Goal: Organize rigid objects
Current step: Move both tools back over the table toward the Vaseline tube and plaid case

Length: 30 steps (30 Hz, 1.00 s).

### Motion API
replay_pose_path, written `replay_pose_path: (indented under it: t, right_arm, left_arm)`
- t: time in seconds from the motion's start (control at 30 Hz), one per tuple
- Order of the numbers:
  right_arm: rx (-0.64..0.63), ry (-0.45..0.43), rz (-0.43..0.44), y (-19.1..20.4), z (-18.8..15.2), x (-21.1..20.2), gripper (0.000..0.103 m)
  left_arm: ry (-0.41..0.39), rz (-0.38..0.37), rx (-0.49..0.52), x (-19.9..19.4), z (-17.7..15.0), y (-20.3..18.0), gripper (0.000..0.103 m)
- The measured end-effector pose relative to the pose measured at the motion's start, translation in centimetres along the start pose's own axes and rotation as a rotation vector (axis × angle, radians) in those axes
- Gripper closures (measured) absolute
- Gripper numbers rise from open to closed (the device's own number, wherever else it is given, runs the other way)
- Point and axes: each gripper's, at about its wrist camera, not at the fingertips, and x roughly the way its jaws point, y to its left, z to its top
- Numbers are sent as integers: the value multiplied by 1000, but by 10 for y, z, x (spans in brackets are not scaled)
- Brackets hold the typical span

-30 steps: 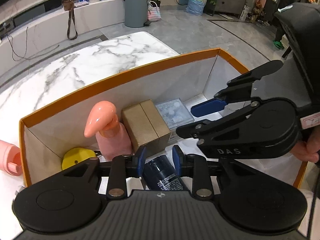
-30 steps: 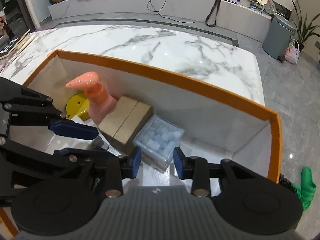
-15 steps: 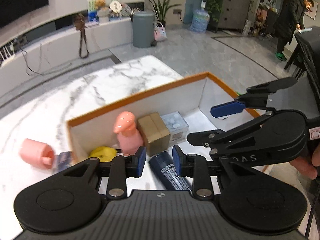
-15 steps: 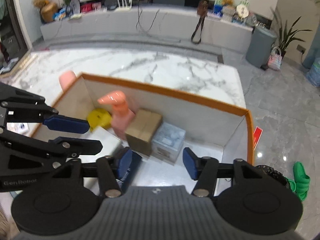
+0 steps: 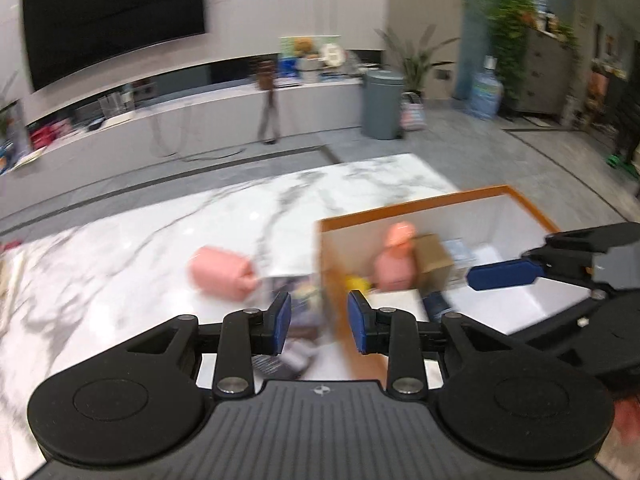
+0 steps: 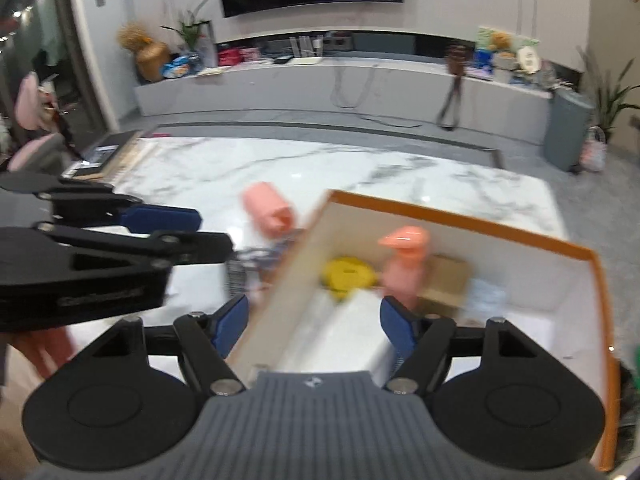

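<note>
Count: one orange-rimmed box (image 6: 460,220). Inside: one pink pump bottle (image 6: 404,264), one yellow item (image 6: 348,274), one brown carton (image 6: 446,280), one clear blue case (image 6: 486,294). On surface (image 6: 320,168): one pink cup (image 6: 266,210).

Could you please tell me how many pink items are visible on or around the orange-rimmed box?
2: a pink pump bottle upright inside the box, and a pink container lying on the marble table just outside its left wall. Others may be hidden.

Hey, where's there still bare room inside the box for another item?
The right end of the box is bare: white floor past the clear case, out to the orange-rimmed right wall. The left end is crowded: yellow item, pink bottle and brown carton stand packed along the back wall.
</note>
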Motion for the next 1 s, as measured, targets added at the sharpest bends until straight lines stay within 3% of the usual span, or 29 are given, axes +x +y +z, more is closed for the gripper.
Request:
replay_pose_path:
  t: [0.17,0.4,0.63,0.83,1.0]
  right_arm:
    - [-68,19,43,48,3,21,29]
    - [-122,28,28,95,-3,60,29]
    - [-96,22,34,121,-15,101,31]
    - [-75,-2,27,128,-22,130,41]
    - [-33,-17,17,120,-25,149,41]
  left_arm:
    - [88,75,-79,2,-17,45,62]
    - [182,145,-282,15,-44,107,62]
    - [167,78,-416,16,-66,146,62]
    - [123,77,-421,24,-74,162,62]
    - [170,63,-453,40,-81,173,58]
